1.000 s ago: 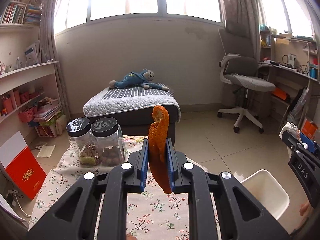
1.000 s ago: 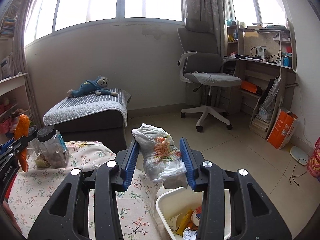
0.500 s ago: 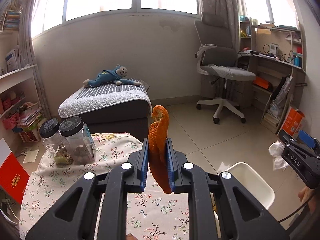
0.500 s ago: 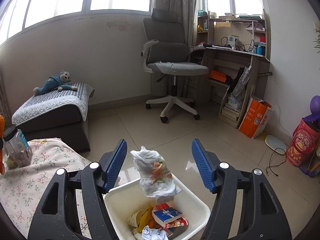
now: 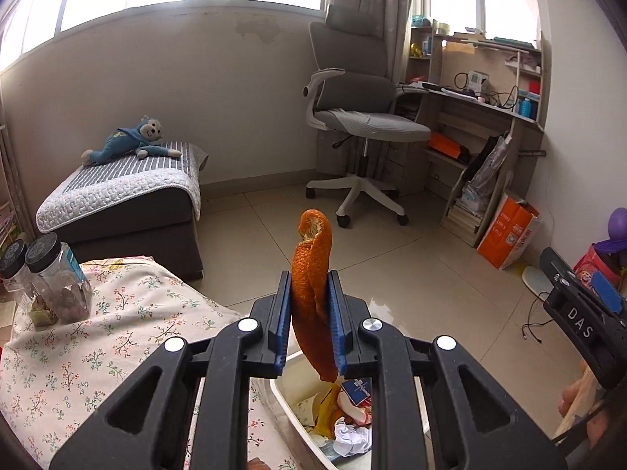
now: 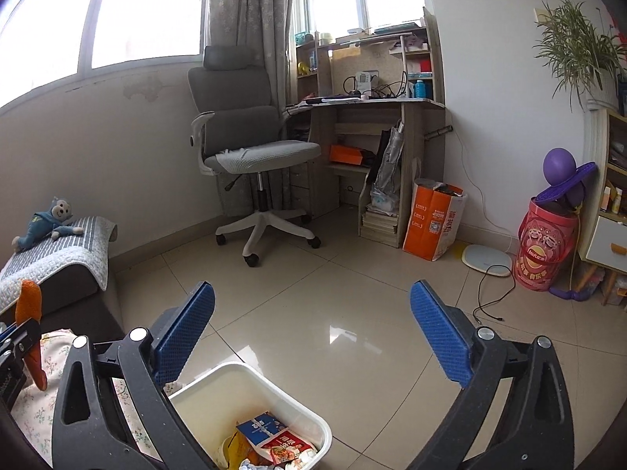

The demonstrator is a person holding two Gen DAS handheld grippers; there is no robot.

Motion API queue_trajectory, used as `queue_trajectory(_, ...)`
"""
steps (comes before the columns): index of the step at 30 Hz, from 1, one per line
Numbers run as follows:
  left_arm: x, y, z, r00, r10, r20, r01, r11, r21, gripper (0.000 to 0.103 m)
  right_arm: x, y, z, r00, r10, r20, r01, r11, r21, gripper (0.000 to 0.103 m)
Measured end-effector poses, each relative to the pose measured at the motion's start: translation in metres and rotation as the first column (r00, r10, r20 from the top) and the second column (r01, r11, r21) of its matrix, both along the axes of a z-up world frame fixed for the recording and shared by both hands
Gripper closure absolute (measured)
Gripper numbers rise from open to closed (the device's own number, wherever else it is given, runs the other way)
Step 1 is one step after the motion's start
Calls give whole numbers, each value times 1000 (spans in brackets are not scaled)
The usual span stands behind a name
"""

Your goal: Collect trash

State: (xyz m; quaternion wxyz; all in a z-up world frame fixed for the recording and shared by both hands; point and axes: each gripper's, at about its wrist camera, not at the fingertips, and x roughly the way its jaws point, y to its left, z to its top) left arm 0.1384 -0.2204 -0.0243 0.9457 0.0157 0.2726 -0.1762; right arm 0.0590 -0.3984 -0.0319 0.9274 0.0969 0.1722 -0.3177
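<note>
My left gripper is shut on a long curl of orange peel, which stands up between the blue pads above the white trash bin. The same orange peel shows at the far left of the right wrist view. My right gripper is still opening, its jaws wide apart with nothing between them, above the white trash bin. Wrappers, crumpled paper and a blue-and-red packet lie in the bin. The right gripper's body shows at the right edge of the left wrist view.
A floral tablecloth covers the table left of the bin, with two black-lidded jars on it. Beyond lie a grey ottoman with a blue plush monkey, an office chair, a desk and an orange bag.
The right gripper's jaws spread wide and let go of the plastic bag bundle, which dropped towards the bin and is out of sight now. Both grippers swung right, over the bin.
</note>
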Motion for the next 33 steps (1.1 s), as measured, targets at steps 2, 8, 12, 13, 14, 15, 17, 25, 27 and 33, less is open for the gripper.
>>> queue_trajectory(2, 0, -12, -1, 1000, -28, -11, 28, 1000, -3, 84, -5, -5, -1, 1000, -16, 2, 16, 1000, 10, 7)
queue_trajectory(8, 4, -44, 4, 994, -107, -36, 106, 994, -17, 79, -27, -19, 6, 997, -57, 50, 56, 998, 23, 7)
queue_trajectory(12, -3, -51, 13, 992, -126, -7, 125, 992, -31, 42, -39, -27, 9, 994, -87, 71, 83, 995, 49, 7)
queue_trajectory(13, -5, -51, 15, 992, -125, 6, 125, 992, -30, 38, -40, -29, 9, 994, -77, 73, 73, 995, 65, 7)
queue_trajectory(14, -8, -50, 18, 992, -126, 16, 127, 992, -28, 36, -40, -29, 9, 995, -72, 66, 67, 995, 77, 7)
queue_trajectory(15, -10, -49, 19, 992, -127, 24, 128, 992, -23, 33, -40, -28, 9, 996, -67, 63, 61, 994, 86, 7)
queue_trajectory(17, -15, -45, 22, 993, -112, 44, 113, 994, -10, 23, -41, -24, 10, 996, -47, 70, 40, 995, 96, 7)
queue_trajectory(25, -42, -3, 37, 986, -17, 165, 13, 1000, 24, 7, -45, 23, 24, 992, 5, 123, -10, 999, 43, 7)
queue_trajectory(27, -48, 11, 42, 980, 11, 198, -17, 999, 32, 7, -45, 39, 28, 992, 19, 128, -19, 1000, 5, 7)
queue_trajectory(33, -61, 63, 49, 959, 116, 257, -124, 992, 12, 7, -47, 78, 36, 982, 89, 166, -88, 996, -16, 7)
